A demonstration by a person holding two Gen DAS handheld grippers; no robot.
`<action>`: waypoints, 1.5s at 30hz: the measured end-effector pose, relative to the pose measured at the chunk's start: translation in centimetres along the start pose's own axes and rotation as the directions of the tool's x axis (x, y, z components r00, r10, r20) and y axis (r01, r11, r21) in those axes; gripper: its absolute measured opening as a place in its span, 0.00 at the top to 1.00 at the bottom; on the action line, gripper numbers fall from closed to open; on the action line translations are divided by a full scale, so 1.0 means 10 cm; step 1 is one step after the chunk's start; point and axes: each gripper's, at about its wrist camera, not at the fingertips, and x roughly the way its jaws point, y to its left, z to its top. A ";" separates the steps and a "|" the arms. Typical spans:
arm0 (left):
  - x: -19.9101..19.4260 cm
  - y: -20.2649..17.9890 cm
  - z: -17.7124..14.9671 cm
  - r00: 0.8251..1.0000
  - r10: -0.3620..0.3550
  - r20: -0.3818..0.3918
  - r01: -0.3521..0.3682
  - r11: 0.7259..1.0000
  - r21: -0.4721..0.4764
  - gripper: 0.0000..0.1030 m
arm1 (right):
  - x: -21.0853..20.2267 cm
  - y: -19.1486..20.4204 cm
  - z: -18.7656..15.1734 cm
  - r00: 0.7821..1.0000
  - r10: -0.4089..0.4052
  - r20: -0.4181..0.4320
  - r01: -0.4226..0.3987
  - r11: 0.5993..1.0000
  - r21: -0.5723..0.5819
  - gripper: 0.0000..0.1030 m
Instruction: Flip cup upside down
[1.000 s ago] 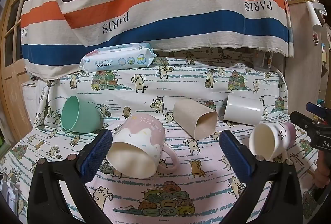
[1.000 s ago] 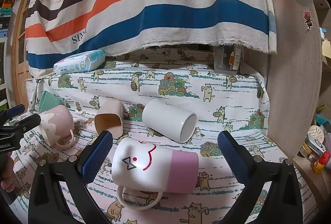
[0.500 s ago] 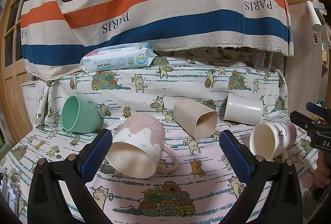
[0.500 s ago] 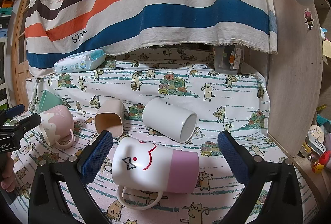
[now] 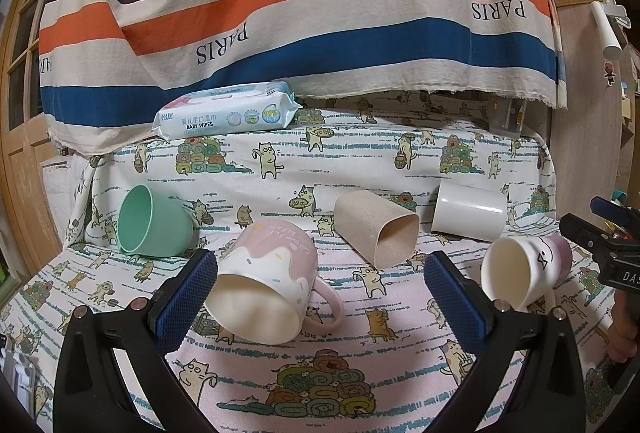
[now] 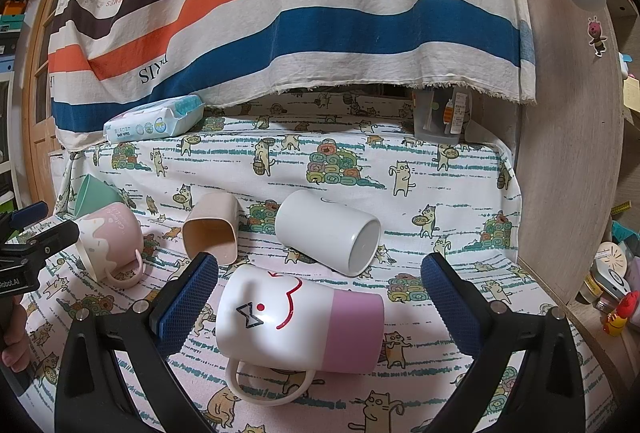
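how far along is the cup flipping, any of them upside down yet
Done: nothing. All five cups lie on their sides: green cup, pink drip mug, beige square cup, white tumbler and face mug.

In hand: nothing. The left gripper is open around the pink drip mug, the right gripper open around the face mug.

Left: gripping and flipping every cup.

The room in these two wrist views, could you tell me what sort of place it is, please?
Probably a lived-in home room used for recording: a cat-print cloth covers the work surface, a pack of baby wipes lies at the back, and cluttered shelves stand at right.
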 end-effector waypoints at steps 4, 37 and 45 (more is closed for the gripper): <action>0.00 0.00 0.00 1.000 0.000 -0.001 0.000 1.000 0.000 0.00 | 0.00 0.00 0.00 1.000 0.000 -0.001 0.000 1.000 0.000 0.01; 0.00 -0.01 0.00 1.000 0.003 0.001 -0.003 1.000 0.002 0.00 | -0.01 0.02 -0.01 1.000 -0.001 -0.006 0.001 1.000 0.000 0.01; 0.01 -0.02 0.01 1.000 0.002 -0.002 -0.002 1.000 -0.001 0.00 | -0.01 -0.11 0.01 0.999 -0.045 -0.023 0.045 0.999 0.019 0.01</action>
